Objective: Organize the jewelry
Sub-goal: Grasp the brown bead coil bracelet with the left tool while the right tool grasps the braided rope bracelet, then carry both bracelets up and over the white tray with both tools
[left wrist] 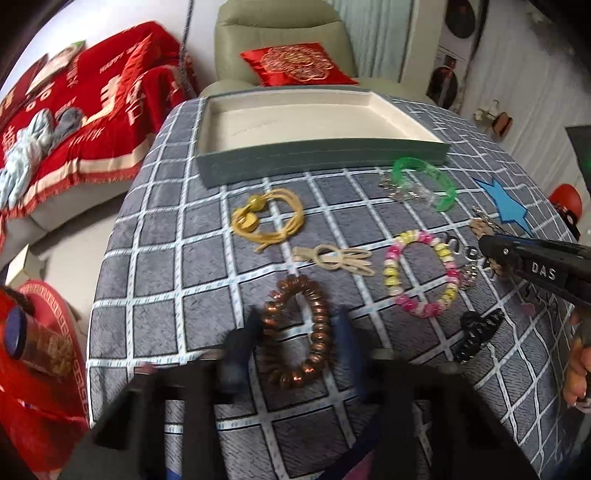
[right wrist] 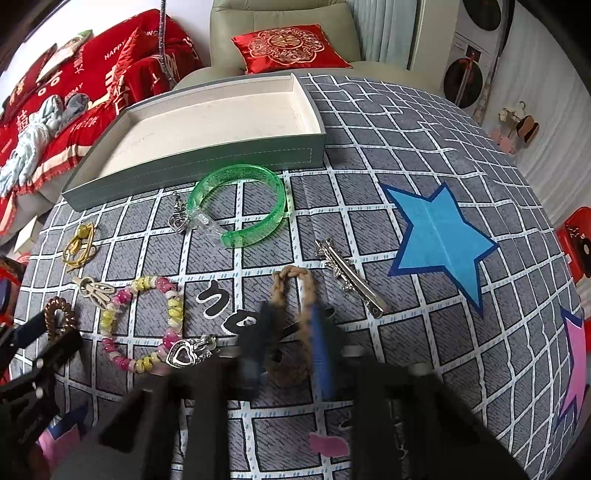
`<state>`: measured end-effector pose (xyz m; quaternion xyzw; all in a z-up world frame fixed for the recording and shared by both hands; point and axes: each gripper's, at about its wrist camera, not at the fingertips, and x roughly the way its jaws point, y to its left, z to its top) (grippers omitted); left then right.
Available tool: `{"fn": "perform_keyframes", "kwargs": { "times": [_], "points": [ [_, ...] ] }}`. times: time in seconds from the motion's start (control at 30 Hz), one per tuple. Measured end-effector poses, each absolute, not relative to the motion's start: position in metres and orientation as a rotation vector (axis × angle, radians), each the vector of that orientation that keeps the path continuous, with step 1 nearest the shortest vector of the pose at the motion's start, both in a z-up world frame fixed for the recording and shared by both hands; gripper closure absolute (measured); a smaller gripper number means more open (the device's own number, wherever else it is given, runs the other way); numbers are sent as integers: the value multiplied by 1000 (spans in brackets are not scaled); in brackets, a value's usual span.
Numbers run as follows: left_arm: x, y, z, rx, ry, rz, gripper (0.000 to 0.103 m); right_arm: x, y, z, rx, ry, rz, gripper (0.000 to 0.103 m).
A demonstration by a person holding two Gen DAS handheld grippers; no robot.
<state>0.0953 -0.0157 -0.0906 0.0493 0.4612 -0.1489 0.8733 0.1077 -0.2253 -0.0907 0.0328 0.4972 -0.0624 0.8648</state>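
A copper-brown bead bracelet point(left wrist: 321, 325) lies on the grey checked cloth, and my left gripper point(left wrist: 299, 328) is shut on it, one finger against each side. In the right wrist view, my right gripper point(right wrist: 293, 328) is shut on a tan braided loop point(right wrist: 291, 275), whose far end sticks out past the fingertips. It also shows at the right edge of the left wrist view as the right gripper point(left wrist: 487, 245). A shallow grey-green tray point(left wrist: 321, 158) with a bare cream floor stands at the far side of the table.
Loose on the cloth: green bangle point(right wrist: 240, 206), yellow cord point(left wrist: 266, 218), beige clip point(left wrist: 336, 258), pink-and-yellow bead bracelet point(left wrist: 391, 273), black chain point(left wrist: 476, 336), silver hair clip point(right wrist: 351, 277), heart charm point(right wrist: 183, 354). An armchair point(left wrist: 280, 22) stands behind the tray.
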Motion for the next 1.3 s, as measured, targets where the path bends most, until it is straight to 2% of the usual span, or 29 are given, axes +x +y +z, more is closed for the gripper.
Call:
{"fn": "perform_keyframes", "kwargs": {
  "times": [0.07, 0.37, 0.63, 1.0, 1.13, 1.3],
  "points": [
    [95, -17, -90, 101, 966, -329, 63, 105, -228, -90, 93, 1040, -125, 91],
    [96, 5, -64, -19, 941, -372, 63, 89, -246, -66, 214, 960, -46, 91],
    [116, 15, -19, -64, 878, -388, 63, 99, -253, -29, 289, 905, 19, 91],
    [211, -1, 52, -55, 777, -372, 63, 180, -248, 23, 299, 866, 117, 91],
    [256, -8, 51, -52, 774, -336, 63, 226, -247, 25, 313, 890, 139, 91],
    [312, -22, 21, -13, 801, -277, 63, 280, -239, 11, 287, 921, 137, 91]
  ]
}}
